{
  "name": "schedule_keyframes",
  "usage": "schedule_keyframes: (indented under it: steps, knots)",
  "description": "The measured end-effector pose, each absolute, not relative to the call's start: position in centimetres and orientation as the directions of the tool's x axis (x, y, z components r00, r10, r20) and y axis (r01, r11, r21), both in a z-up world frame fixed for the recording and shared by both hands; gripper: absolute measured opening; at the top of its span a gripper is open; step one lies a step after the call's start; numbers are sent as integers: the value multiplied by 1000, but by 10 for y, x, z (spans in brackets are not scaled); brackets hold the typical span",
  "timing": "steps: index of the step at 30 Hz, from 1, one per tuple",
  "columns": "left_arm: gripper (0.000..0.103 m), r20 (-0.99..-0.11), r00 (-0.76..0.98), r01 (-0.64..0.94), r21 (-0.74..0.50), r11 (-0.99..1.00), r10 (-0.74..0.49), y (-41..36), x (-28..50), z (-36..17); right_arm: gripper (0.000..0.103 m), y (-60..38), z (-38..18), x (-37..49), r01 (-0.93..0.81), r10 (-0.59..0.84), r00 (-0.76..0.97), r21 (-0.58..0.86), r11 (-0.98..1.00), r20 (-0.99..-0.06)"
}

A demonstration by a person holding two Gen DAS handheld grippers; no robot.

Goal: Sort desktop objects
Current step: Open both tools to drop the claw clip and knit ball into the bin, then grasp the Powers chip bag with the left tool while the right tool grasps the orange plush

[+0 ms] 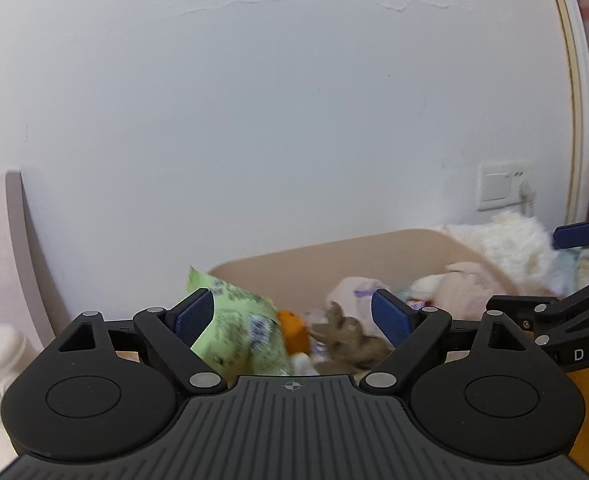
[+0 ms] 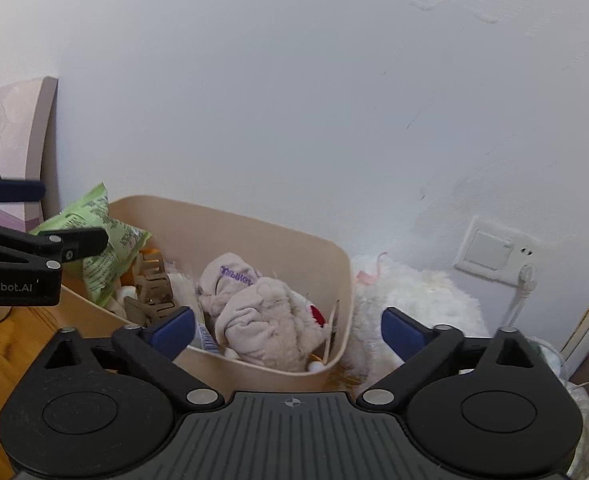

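The green packet [image 1: 238, 332] is seen beside the left tool's [image 1: 294, 314] left pad, over the beige bin [image 2: 254, 236]; both tools are spread wide, the right tool [image 2: 288, 330] empty.

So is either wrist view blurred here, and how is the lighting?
Left wrist view: the green packet and brown hair clip in the bin are smeared by motion blur, while the left gripper itself stays sharp. Right wrist view: crisp, with the plush toy clear. Both: soft, even light, no glare, strong fisheye bending at the edges.
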State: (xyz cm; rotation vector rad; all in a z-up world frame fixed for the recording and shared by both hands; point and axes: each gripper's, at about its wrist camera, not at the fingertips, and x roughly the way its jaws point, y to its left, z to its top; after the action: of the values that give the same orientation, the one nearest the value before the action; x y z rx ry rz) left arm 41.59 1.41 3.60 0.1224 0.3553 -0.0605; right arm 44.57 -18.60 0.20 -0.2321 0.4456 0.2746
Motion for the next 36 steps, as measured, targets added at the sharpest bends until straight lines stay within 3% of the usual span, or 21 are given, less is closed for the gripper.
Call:
schedule_keyframes:
  steps: [9, 16, 24, 36]
  knots:
    - [88, -446, 886, 126, -22, 992, -122, 10, 376, 26, 103, -225, -2, 397, -315, 219, 863, -146, 938, -455]
    - [88, -473, 871, 140, -17, 990, -131, -8, 338, 4, 103, -247, -28, 377, -306, 181, 848, -182, 934, -498]
    - [88, -487, 859, 195, 22, 981, -160, -49, 341, -21, 103, -260, -63, 388, -306, 172, 809, -153, 940, -562]
    - [88, -567, 803, 177, -70, 982, -185, -51, 390, -43, 103, -259, -108, 434, -287, 181, 766, -75, 955, -617]
